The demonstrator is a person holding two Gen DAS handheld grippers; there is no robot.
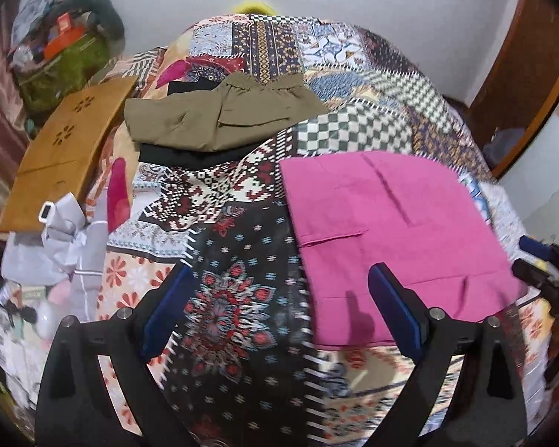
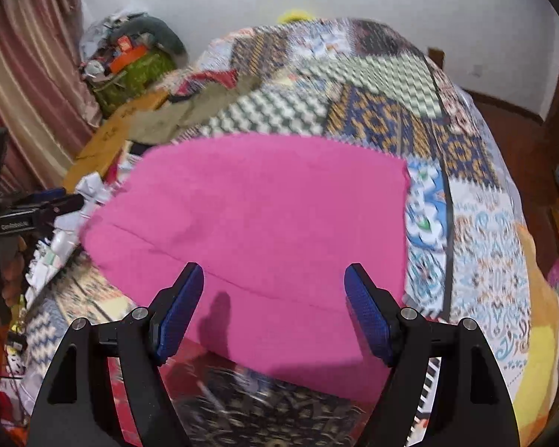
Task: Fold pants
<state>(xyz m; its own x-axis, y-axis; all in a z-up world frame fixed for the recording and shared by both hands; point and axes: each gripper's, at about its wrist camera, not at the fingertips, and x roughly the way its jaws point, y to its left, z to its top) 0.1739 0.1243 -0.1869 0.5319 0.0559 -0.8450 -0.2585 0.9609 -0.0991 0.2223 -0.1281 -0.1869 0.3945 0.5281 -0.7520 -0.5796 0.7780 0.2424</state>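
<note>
The pink pants point(image 1: 391, 231) lie folded into a flat rectangle on the patchwork bedspread point(image 1: 234, 298). In the right wrist view the pink pants point(image 2: 264, 223) fill the middle. My left gripper point(image 1: 279, 283) is open and empty, hovering above the bedspread with its right finger over the pants' near left edge. My right gripper point(image 2: 274, 283) is open and empty, above the pants' near edge. The right gripper also shows at the right edge of the left wrist view point(image 1: 540, 260), and the left gripper at the left of the right wrist view point(image 2: 37, 208).
A folded olive garment point(image 1: 220, 115) on a black one lies farther back on the bed. A wooden board point(image 1: 67, 149) leans at the bed's left edge. A pile of bags point(image 1: 63, 48) sits by the curtain. White crumpled fabric point(image 1: 67, 238) lies at the left.
</note>
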